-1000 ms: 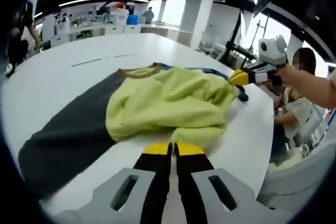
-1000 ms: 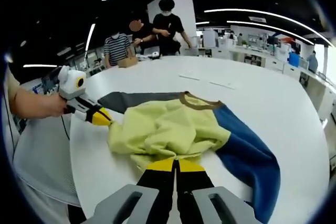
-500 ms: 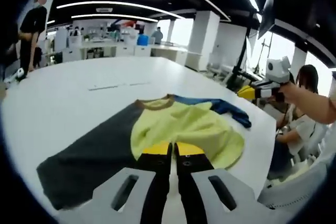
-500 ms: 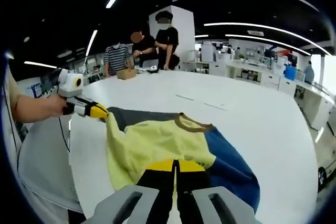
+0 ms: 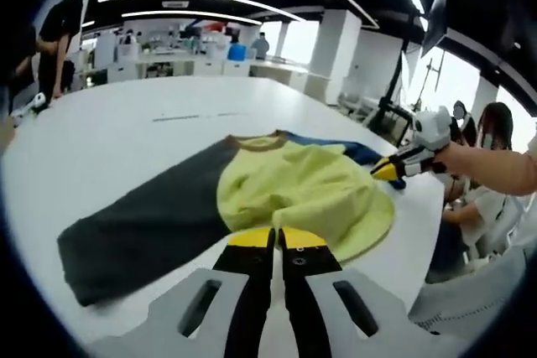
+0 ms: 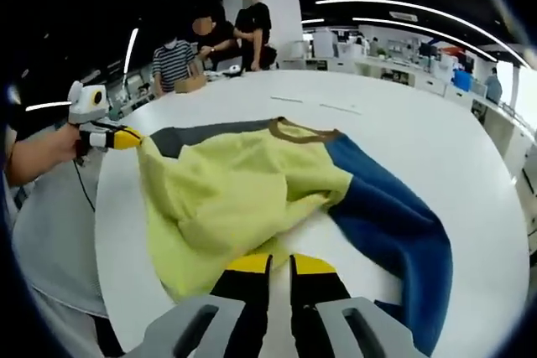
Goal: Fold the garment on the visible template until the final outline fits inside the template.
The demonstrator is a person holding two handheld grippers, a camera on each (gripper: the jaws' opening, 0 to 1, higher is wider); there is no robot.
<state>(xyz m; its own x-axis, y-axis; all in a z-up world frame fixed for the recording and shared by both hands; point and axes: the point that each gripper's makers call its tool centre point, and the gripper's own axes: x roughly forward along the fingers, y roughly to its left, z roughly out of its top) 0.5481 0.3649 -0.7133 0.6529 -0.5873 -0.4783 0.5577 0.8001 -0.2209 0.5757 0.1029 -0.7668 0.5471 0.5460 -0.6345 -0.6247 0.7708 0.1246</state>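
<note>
Pinching garment [image 5: 285, 194] hem, both grippers' fingers [image 5: 252, 239] closed, cloth stretched between.

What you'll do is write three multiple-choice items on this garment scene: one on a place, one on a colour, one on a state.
1. Where does the garment lie?
A. on the floor
B. on a white table
C. over a chair

2. What colour is the collar?
A. red
B. white
C. brown

3. What is the left gripper doing in the right gripper view?
A. pinching a yellow corner of the garment
B. lying loose on the table
C. holding the blue sleeve

Answers:
1 B: the garment is spread on the white table.
2 C: the collar is a brown band between the grey and blue sleeves.
3 A: the yellow cloth rises to the closed fingers of the left gripper.
</note>
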